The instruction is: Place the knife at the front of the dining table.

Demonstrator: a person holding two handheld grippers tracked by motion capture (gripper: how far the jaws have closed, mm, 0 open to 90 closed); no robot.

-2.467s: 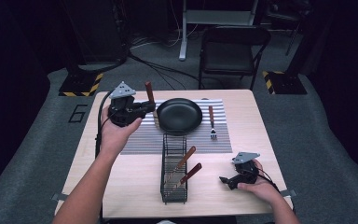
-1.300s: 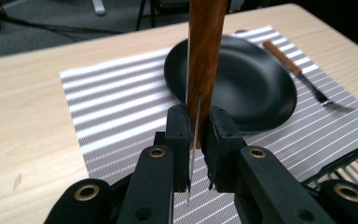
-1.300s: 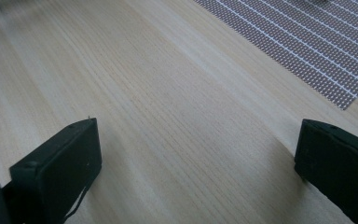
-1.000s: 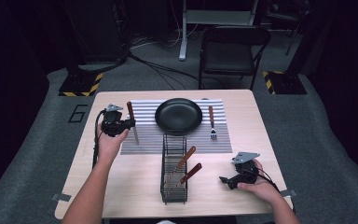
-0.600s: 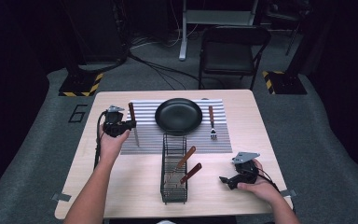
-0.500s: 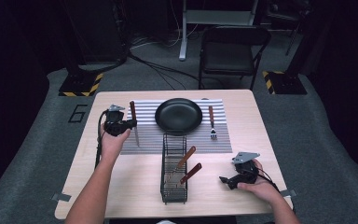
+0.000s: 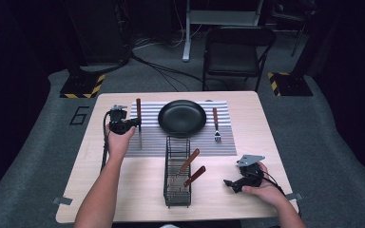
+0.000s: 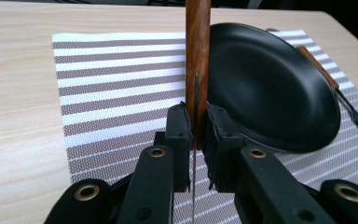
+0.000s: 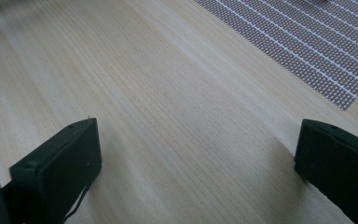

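The knife (image 7: 138, 118) has been carried from beside the plate (image 7: 182, 118) out to the placemat's (image 7: 149, 145) left edge and lowered, so a place setting is judged under way. It is clenched edge-on in the left claw (image 8: 196, 135), wooden handle forward. The right claw (image 9: 196, 158) rests released on the desk (image 7: 123, 190).

On the table (image 7: 123, 190) lies a mat (image 7: 228, 142). The plate (image 7: 182, 118) sits on it, a fork (image 7: 216, 126) to its right, my knife (image 7: 138, 118) to its left. A basket (image 7: 177, 173) stands nearer me.
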